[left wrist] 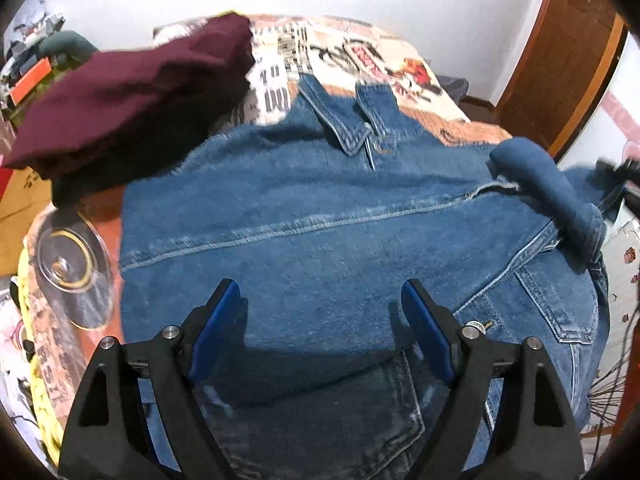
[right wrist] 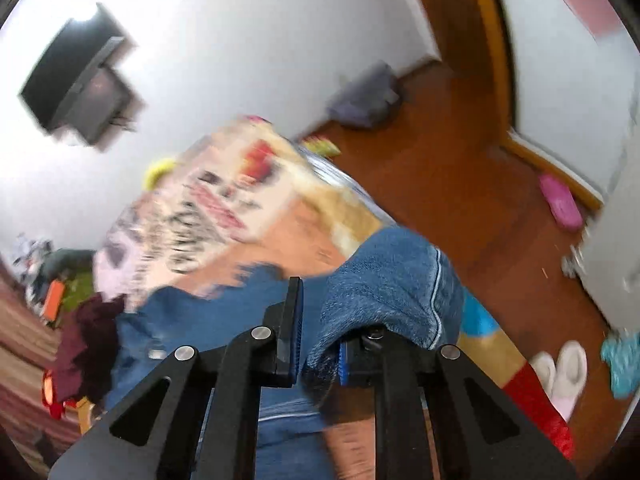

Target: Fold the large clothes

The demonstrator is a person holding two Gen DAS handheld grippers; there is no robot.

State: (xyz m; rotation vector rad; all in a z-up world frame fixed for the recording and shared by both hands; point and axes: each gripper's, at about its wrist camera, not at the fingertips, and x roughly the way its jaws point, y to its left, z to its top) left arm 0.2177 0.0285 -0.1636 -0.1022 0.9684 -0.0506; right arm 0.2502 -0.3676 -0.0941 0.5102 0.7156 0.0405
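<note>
A blue denim jacket [left wrist: 320, 232] lies spread on a printed bedspread [left wrist: 360, 52], collar at the far side. Its right sleeve [left wrist: 548, 196] is lifted and rolled over. My left gripper [left wrist: 320, 300] is open and empty, hovering just above the jacket's lower back. In the right wrist view my right gripper [right wrist: 320, 340] has its jaws partly apart with the denim sleeve [right wrist: 392, 292] between them and draped over the right finger; the right fingertip is hidden by the cloth. The view is blurred.
A maroon garment [left wrist: 132, 96] lies folded at the bed's far left. A clear round lid [left wrist: 72, 264] sits on the left edge. On the wooden floor [right wrist: 460, 184] to the right are white slippers [right wrist: 560, 368], a pink slipper [right wrist: 560, 200] and a grey bag [right wrist: 364, 96].
</note>
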